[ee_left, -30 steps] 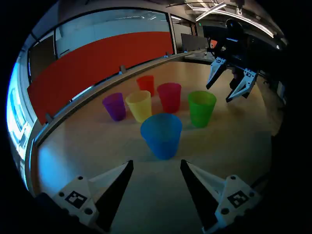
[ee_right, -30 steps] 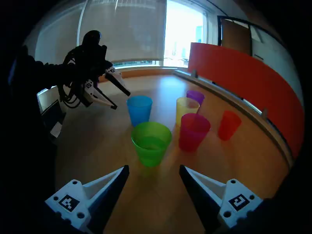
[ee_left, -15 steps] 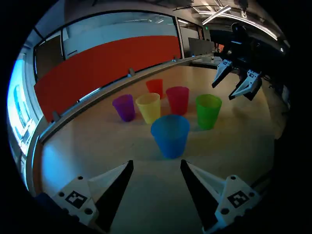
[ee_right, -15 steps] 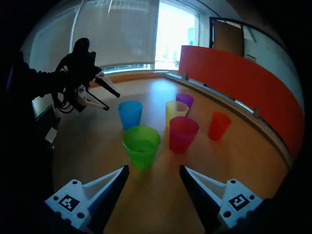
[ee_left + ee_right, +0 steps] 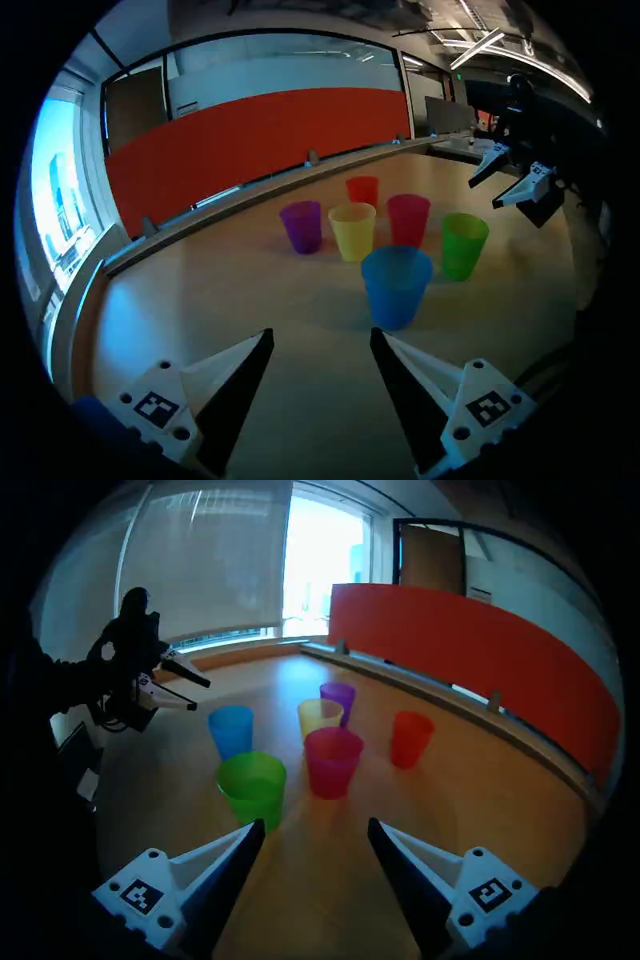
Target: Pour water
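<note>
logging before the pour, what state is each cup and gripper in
blue cup: upright, not held
green cup: upright, not held
pink cup: upright, not held
yellow cup: upright, not held
purple cup: upright, not held
red cup: upright, not held
left gripper: open, empty
right gripper: open, empty

Backlit by a blown-out window (image 5: 324, 568); cooler and dimmer in the left gripper view.
Bowed hard, perhaps slightly soft, toward the edges.
</note>
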A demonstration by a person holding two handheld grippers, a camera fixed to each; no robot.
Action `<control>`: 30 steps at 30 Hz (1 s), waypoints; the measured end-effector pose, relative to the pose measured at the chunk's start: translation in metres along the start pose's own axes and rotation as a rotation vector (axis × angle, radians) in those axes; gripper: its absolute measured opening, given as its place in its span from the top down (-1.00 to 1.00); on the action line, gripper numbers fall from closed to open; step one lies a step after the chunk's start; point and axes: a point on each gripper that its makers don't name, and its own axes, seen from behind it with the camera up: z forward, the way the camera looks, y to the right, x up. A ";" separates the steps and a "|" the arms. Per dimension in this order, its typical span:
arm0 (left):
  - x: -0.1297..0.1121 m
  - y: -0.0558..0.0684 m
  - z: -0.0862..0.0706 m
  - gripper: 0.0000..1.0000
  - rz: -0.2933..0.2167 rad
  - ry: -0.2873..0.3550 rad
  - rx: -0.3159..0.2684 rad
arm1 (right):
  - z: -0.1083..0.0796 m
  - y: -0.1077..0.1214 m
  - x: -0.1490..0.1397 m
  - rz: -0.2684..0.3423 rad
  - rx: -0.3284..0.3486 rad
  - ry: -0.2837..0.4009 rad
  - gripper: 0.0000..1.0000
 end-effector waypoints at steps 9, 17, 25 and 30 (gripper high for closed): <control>0.006 -0.023 -0.005 -0.79 -0.040 0.045 0.074 | -0.008 0.027 0.004 0.047 -0.095 0.039 -1.00; 0.016 -0.040 -0.009 -0.79 -0.086 0.097 0.132 | -0.014 0.055 0.011 0.116 -0.210 0.102 -1.00; 0.024 -0.050 -0.015 -0.79 -0.092 0.146 0.185 | -0.024 0.078 0.018 0.142 -0.311 0.153 -1.00; 0.029 -0.054 -0.018 -0.78 -0.117 0.173 0.209 | -0.031 0.088 0.024 0.121 -0.371 0.176 -1.00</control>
